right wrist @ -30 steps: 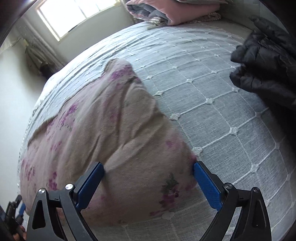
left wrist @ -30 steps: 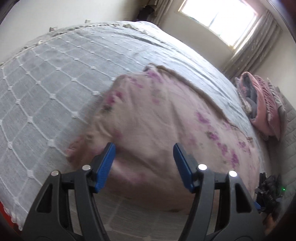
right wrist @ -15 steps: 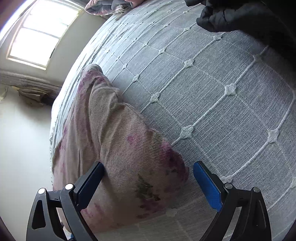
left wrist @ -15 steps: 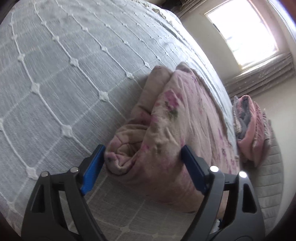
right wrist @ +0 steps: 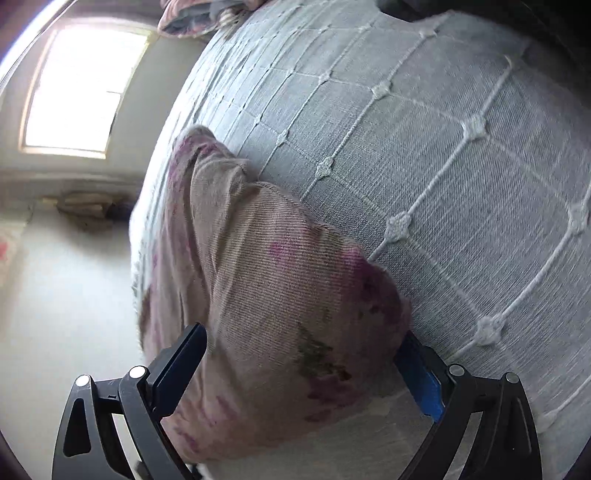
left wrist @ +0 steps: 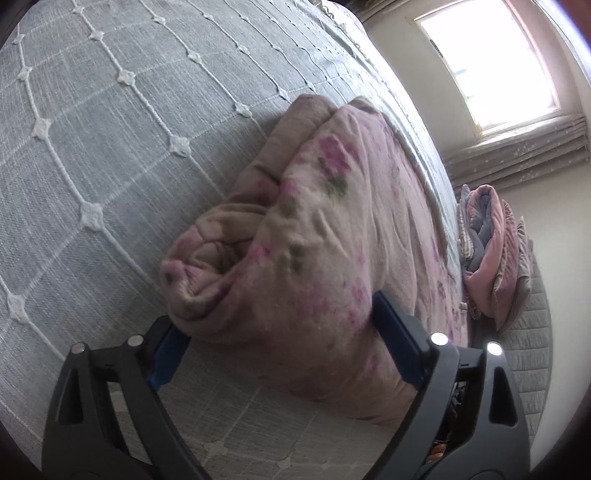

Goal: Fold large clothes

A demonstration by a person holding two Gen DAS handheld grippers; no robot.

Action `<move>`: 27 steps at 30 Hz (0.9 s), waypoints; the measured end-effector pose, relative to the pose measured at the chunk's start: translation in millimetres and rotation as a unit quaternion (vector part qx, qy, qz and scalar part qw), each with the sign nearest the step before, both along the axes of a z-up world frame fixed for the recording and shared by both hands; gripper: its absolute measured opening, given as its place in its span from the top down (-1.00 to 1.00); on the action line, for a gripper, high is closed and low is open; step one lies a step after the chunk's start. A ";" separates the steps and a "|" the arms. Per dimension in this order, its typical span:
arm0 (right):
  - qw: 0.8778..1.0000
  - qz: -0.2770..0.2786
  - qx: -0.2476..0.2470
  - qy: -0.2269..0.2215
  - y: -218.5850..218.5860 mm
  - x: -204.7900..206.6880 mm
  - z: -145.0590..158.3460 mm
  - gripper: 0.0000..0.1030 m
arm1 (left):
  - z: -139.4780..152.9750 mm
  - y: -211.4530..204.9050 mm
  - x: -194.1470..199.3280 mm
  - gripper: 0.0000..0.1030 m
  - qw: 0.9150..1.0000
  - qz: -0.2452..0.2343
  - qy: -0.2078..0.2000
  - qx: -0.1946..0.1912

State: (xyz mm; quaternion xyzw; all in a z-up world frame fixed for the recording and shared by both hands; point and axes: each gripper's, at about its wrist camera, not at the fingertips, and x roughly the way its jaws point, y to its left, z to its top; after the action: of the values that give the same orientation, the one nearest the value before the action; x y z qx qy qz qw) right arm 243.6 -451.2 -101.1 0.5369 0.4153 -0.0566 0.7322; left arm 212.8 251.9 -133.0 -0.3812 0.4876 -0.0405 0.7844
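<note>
A beige garment with pink flowers (left wrist: pixel 317 236) lies folded in thick layers on the grey quilted bed cover (left wrist: pixel 110 147). My left gripper (left wrist: pixel 277 343) is open, its blue pads on either side of one bunched end of the garment. In the right wrist view the other end of the garment (right wrist: pixel 280 295) fills the gap of my right gripper (right wrist: pixel 303 365), which is open with its pads at the cloth's two sides. Whether the pads press the cloth I cannot tell.
A pile of pink and grey bedding (left wrist: pixel 491 251) lies at the far end of the bed below a bright window (left wrist: pixel 491 62). A dark garment (right wrist: pixel 406 9) lies at the top edge of the right wrist view. The bed cover (right wrist: pixel 461 166) stretches to the right.
Both grippers have moved lower and closer to the garment's ends, which now sit between the pads. The views have tilted. The jaws stayed wide open.
</note>
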 end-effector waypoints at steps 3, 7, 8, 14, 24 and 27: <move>1.000 -0.023 0.013 -0.007 8.5 -4.2 -3.6 -0.93 | 1.0 -9.1 3.0 -0.88 1.000 0.010 -0.001 0.016; 0.999 -0.036 -0.025 -0.004 20.2 0.2 2.0 -0.93 | 1.4 -17.2 8.1 -0.93 0.999 0.021 -0.001 0.026; 0.999 -0.038 -0.033 -0.005 23.2 2.0 3.5 -0.93 | 2.1 -20.2 9.8 -0.93 0.999 0.022 -0.002 0.029; 0.997 -0.037 -0.067 -0.017 31.6 6.6 11.5 -0.43 | 8.0 -26.2 11.7 -0.74 0.997 0.030 -0.017 0.062; 0.997 -0.048 -0.053 -0.038 26.2 -1.9 14.4 -0.23 | 19.4 -35.9 8.2 -0.36 0.992 0.039 -0.044 0.109; 0.994 -0.040 -0.091 -0.046 32.3 -7.5 25.4 -0.15 | 26.9 -43.7 5.3 -0.24 0.988 0.034 -0.057 0.142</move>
State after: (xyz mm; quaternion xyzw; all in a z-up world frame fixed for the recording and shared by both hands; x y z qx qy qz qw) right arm 236.2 -418.9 -75.7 0.4864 0.3521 -0.0987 0.7935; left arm 218.1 208.2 -106.1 -0.2796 0.4297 0.0338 0.8579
